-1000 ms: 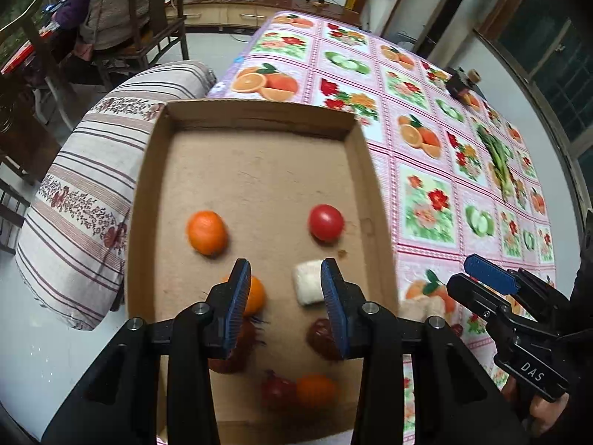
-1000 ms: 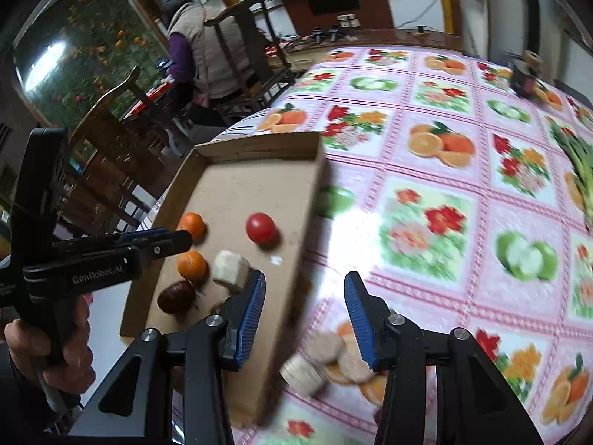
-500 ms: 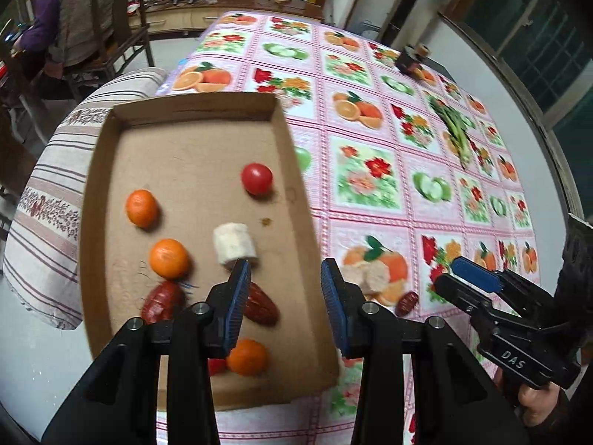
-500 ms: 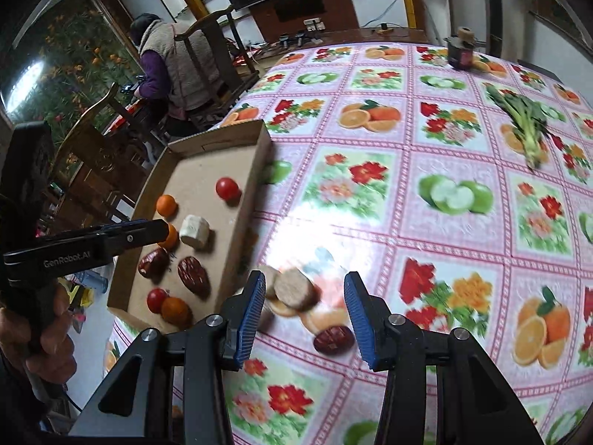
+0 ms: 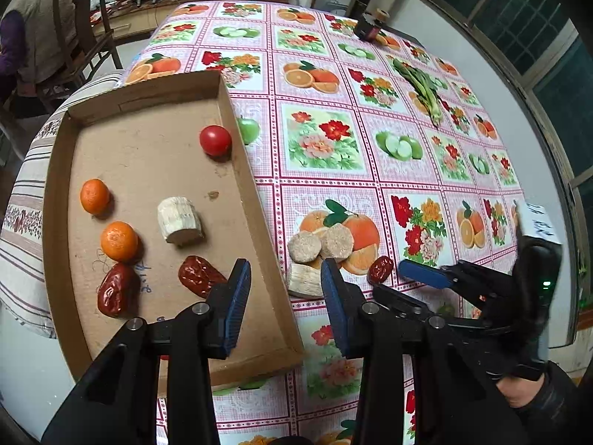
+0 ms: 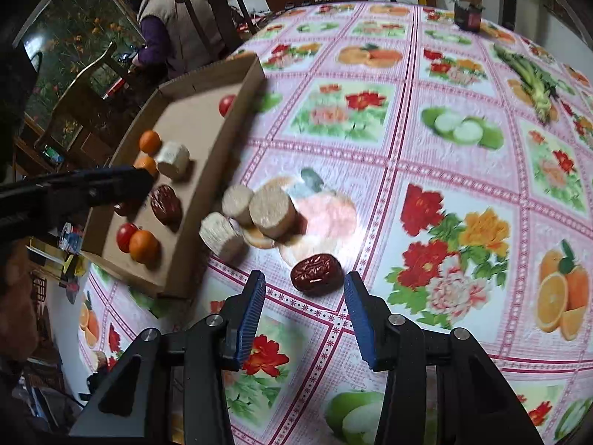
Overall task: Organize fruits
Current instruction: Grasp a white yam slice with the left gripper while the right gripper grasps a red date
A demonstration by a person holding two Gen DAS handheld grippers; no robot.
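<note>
We hold our right gripper (image 6: 303, 293) over the worktop (image 6: 444, 170), jaws open and empty, with a loose red date (image 6: 316, 273) lying just ahead of the tips. Three pale cut pieces (image 6: 255, 211) cluster near it, beside the cardboard tray (image 5: 255, 200). Our left gripper (image 5: 285, 282) hangs over the tray's right wall, jaws open, holding nothing. In the tray lie oranges (image 5: 118, 241), dates (image 5: 198, 275), a tomato (image 5: 215, 140) and a pale chunk (image 5: 179, 219).
</note>
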